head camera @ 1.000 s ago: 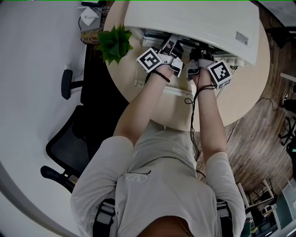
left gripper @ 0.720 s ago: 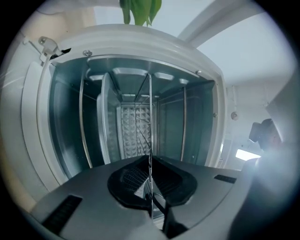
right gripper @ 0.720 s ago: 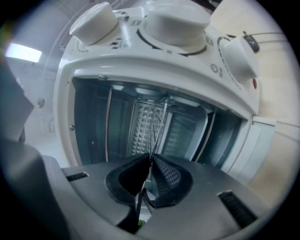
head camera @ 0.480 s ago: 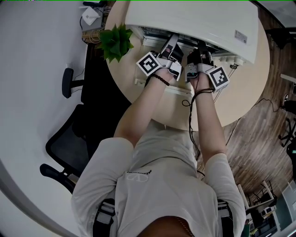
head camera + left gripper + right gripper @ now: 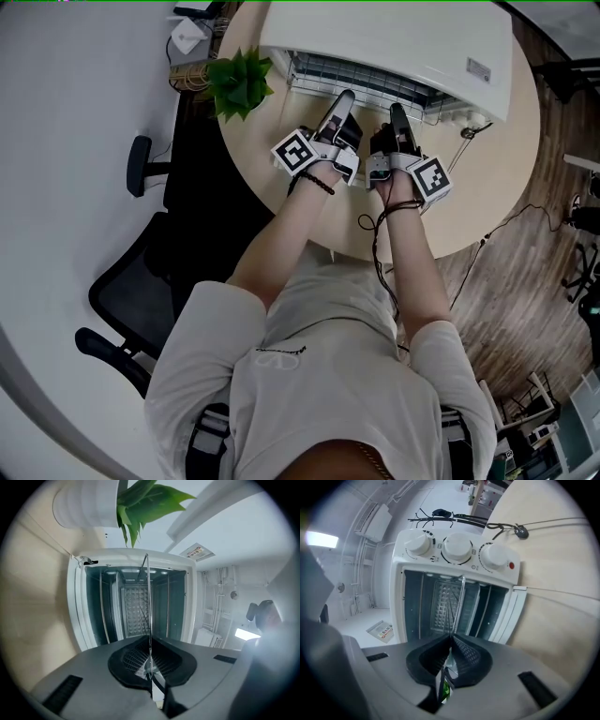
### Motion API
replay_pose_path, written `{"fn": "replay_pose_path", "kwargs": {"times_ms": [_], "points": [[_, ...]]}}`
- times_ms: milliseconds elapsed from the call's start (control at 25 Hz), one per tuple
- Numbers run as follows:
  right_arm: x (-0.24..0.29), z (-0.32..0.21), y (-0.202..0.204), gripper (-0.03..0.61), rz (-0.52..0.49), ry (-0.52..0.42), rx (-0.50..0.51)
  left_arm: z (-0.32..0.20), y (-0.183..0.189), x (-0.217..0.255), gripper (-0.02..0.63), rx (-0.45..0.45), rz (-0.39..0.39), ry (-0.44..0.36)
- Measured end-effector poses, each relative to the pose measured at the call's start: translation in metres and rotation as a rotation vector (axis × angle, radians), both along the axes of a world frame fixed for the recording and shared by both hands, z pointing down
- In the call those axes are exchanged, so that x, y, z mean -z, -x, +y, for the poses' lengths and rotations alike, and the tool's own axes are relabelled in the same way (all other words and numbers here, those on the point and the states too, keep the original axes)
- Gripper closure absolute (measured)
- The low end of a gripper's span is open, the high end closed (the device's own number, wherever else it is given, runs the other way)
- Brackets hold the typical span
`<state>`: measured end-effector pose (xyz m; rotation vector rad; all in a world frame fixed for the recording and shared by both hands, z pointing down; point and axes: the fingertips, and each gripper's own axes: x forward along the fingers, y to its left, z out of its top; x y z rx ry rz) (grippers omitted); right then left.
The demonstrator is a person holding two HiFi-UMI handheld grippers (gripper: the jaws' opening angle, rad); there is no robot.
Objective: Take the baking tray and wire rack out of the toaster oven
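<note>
Both sets of jaws are pressed together on the same thing. The left gripper [image 5: 149,667] and the right gripper [image 5: 449,656] each pinch the near edge of the wire rack [image 5: 375,82]. In both gripper views the rack shows edge-on as a thin metal line running from the jaws into the oven's mouth. That's because each gripper is rolled onto its side, so its jaws can bite a flat, level sheet of wire.

Two grips side by side make sense to me. One in the middle would probably let the rack tip or jam in its side rails.

From the head view, the rack sticks part way out of the toaster oven [image 5: 394,37], its bars showing just beyond the jaw tips. So I'd call this mid-pull, with the far end not yet free.

I can't pick out the baking tray anywhere. The oven sits at the far side of the round bench [image 5: 487,187], with a potted plant [image 5: 239,80] to its left.
</note>
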<state>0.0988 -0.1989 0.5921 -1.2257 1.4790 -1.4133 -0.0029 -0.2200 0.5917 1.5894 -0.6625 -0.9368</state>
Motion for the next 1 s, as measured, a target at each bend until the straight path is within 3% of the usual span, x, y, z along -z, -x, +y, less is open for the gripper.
{"fn": "replay_pose_path", "kwargs": {"times_ms": [1000], "points": [[0.014, 0.105, 0.026, 0.571, -0.027, 0.031, 0.073, 0.105, 0.023, 0.009, 0.6, -0.05, -0.063, 0.016]]}}
